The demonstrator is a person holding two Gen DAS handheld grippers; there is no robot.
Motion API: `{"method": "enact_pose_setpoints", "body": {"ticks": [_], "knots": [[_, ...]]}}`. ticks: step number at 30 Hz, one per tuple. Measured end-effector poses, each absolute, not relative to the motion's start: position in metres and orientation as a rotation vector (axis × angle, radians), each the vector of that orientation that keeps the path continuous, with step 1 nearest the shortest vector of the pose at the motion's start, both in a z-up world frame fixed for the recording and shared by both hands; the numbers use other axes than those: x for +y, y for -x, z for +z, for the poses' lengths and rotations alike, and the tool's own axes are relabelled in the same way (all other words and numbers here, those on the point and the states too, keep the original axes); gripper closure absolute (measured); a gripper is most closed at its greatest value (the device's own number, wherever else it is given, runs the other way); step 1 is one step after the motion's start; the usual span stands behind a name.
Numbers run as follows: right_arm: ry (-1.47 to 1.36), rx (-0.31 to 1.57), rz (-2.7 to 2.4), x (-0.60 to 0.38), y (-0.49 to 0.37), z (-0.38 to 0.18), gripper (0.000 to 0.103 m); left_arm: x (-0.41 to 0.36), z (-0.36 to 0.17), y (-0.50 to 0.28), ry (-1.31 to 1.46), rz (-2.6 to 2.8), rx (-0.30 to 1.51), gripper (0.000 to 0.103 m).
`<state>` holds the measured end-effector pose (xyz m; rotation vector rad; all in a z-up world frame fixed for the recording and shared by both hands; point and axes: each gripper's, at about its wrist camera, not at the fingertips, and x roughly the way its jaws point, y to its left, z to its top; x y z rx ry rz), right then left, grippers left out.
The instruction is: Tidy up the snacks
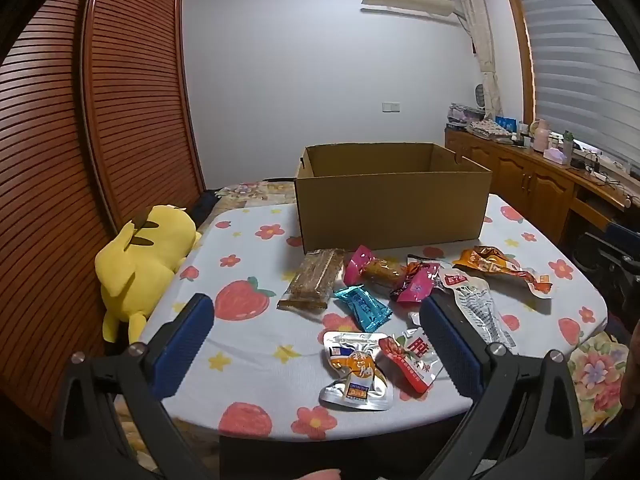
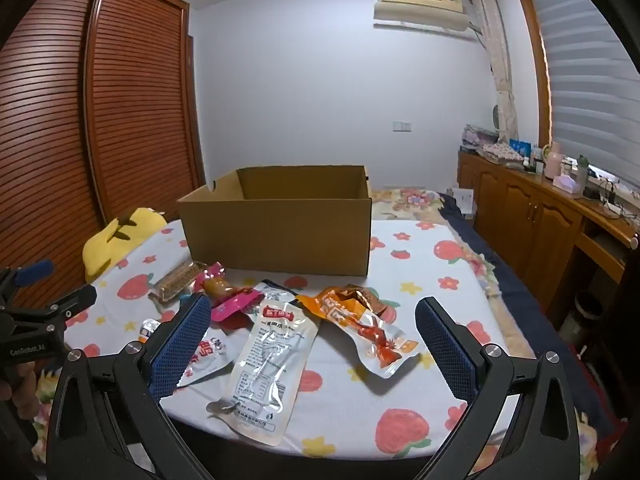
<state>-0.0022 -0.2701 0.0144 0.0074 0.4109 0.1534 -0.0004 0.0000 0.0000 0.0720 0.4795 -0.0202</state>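
Observation:
An open cardboard box [image 1: 392, 204] stands at the back of the table; it also shows in the right wrist view [image 2: 280, 232]. Several snack packets lie in front of it: a brown bar [image 1: 312, 280], a teal packet [image 1: 362, 307], a pink-wrapped snack [image 1: 374, 270], a silver pouch [image 1: 356, 372], a red-and-white packet [image 1: 412, 356], a long clear pouch [image 2: 268, 360] and an orange packet [image 2: 360, 316]. My left gripper [image 1: 316, 344] is open and empty above the near packets. My right gripper [image 2: 314, 344] is open and empty above the clear pouch.
The table wears a white cloth with strawberries and flowers [image 1: 256, 344]. A yellow plush toy [image 1: 140, 264] lies at its left edge. A slatted wooden wardrobe [image 1: 80, 120] stands on the left, a wooden cabinet [image 2: 540, 216] on the right. The left gripper shows in the right wrist view [image 2: 32, 316].

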Motion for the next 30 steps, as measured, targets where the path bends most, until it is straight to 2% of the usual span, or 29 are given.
{"method": "enact_pose_setpoints", "body": {"ticks": [30], "knots": [[-0.015, 0.416, 0.154, -0.2717, 0.0035, 0.0117, 0.0, -0.0009, 0.007, 0.0053, -0.074, -0.021, 0.46, 0.0]]}}
